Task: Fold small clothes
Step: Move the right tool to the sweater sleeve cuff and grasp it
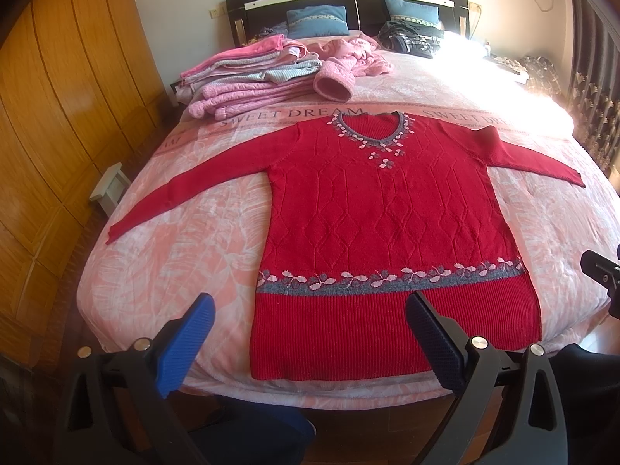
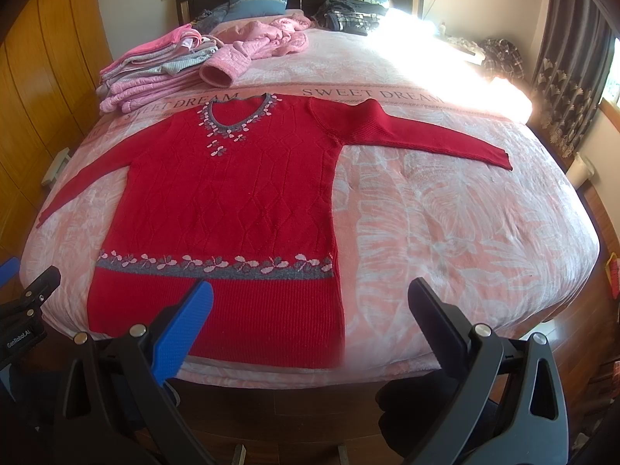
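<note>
A red knitted sweater (image 1: 372, 209) (image 2: 232, 201) with a grey and pink flower band lies flat and face up on the bed, both sleeves spread out to the sides. Its hem reaches the bed's near edge. My left gripper (image 1: 310, 306) hovers open above the hem, with nothing between its fingers. My right gripper (image 2: 310, 290) is open too, over the sweater's lower right corner and the bedspread beside it. Neither gripper touches the sweater. The right gripper's edge (image 1: 600, 271) shows at the right of the left wrist view.
The pink leaf-print bedspread (image 2: 445, 213) covers the bed. A stack of folded pink and grey clothes (image 1: 248, 73) and a loose pink garment (image 1: 348, 62) lie at the far left. Dark clothes (image 1: 410, 38) and blue pillows sit by the headboard. Wooden wardrobe doors (image 1: 58, 116) stand at left.
</note>
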`<state>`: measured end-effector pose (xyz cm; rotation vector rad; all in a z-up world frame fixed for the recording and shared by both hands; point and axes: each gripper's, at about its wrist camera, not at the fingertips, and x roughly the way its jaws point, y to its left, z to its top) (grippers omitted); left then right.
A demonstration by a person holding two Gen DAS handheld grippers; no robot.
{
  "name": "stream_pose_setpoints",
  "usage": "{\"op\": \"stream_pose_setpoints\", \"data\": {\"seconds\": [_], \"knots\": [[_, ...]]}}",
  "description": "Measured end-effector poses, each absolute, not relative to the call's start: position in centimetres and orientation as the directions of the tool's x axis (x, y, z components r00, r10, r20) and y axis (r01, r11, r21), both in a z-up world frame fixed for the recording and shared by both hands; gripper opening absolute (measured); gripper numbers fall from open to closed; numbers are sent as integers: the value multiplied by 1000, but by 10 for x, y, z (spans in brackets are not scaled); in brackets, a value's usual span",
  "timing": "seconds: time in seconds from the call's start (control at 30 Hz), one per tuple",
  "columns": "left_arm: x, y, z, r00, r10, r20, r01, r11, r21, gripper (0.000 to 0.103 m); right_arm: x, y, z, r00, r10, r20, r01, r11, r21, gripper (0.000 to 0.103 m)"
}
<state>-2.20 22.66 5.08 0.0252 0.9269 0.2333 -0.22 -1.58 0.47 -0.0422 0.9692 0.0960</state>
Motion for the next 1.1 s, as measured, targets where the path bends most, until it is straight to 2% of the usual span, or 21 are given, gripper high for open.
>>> {"op": "stream_pose_setpoints", "data": {"seconds": [0.33, 0.5, 0.6, 0.77, 0.87, 0.97, 1.1], "knots": [[-7, 228, 51, 604, 198, -772, -194, 976, 98, 99, 12, -30, 0, 570, 87, -817, -93, 995, 41, 100], [28, 231, 47, 598, 202, -776, -241, 968, 66, 99, 53, -59, -1, 566, 37, -823, 0, 999, 45, 100], [55, 231, 40, 559, 225, -798, -266, 960, 84, 99, 84, -93, -5, 524, 55, -850, 85, 989, 117, 100], [100, 232, 29, 485, 169, -858, -313, 950, 9, 99, 150, -154, -24, 449, 72, -891, 188, 967, 173, 100], [132, 228, 27, 498, 196, -845, -335, 942, 21, 99, 187, -195, -45, 398, 86, -913, 266, 942, 204, 100], [165, 225, 24, 508, 198, -838, -330, 944, 23, 99, 219, -237, -64, 357, 54, -933, 321, 930, 177, 99], [204, 223, 13, 514, 201, -834, -340, 940, 16, 99, 255, -294, -84, 381, 51, -923, 387, 898, 210, 99]]}}
